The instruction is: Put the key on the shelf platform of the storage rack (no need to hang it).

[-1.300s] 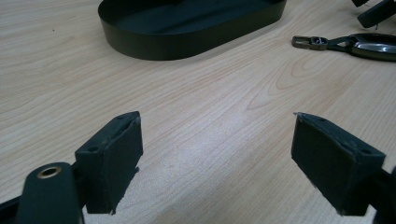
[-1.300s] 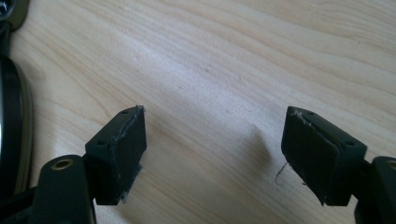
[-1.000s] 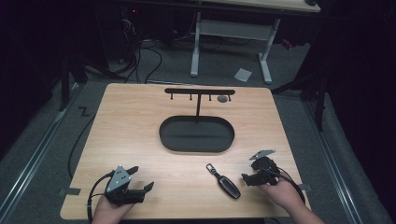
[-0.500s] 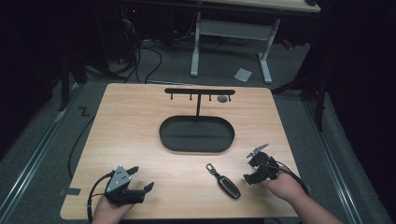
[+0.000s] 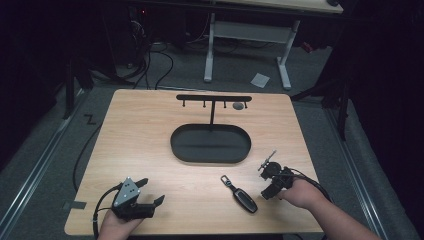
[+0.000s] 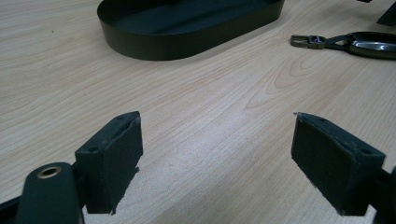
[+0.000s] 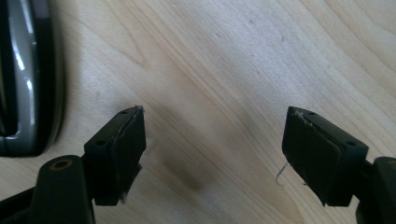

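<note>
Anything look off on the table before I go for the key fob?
Nothing is spilled or broken. The key fob lies flat on the table, outside the oval tray and at a slant. The pads of the right tool look frayed at their edges. Both tools stand open and empty.

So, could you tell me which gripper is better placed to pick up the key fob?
The right gripper: it hovers open just beside the key fob. The left gripper, also open, sits far across the table.
</note>
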A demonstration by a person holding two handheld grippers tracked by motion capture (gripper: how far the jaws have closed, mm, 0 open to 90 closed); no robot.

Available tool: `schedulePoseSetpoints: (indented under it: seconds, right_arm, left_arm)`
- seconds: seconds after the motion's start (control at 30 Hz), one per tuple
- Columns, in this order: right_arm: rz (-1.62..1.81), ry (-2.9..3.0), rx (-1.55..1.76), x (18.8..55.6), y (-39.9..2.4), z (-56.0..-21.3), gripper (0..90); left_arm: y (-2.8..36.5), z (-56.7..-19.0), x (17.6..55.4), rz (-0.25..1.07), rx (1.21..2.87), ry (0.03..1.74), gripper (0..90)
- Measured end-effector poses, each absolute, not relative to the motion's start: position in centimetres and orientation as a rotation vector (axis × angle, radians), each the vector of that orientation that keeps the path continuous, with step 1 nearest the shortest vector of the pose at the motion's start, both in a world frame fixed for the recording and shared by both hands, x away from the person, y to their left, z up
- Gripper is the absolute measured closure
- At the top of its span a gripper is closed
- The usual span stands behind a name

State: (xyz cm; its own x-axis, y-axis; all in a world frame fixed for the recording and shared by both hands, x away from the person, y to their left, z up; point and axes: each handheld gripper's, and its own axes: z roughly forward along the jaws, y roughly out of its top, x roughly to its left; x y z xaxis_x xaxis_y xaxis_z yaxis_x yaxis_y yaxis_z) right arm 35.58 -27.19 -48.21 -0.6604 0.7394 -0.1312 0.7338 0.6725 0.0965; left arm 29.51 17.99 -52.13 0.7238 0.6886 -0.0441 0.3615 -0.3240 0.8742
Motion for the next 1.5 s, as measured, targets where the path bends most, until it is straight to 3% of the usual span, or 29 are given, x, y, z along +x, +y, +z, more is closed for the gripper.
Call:
schedulePoseSetpoints:
  seconds: [0.77,1.5]
  right_arm:
    - [0.101,2.863,1.024,33.2,-22.1,-46.6,19.3]
    - [0.096,2.906,1.028,32.7,-19.2,-48.6,23.8]
  left_arm:
    - [17.9,-52.1,29.6,0.418,1.943,0.801,17.4]
    - [18.0,-52.1,29.6,0.421,1.937,0.802,17.5]
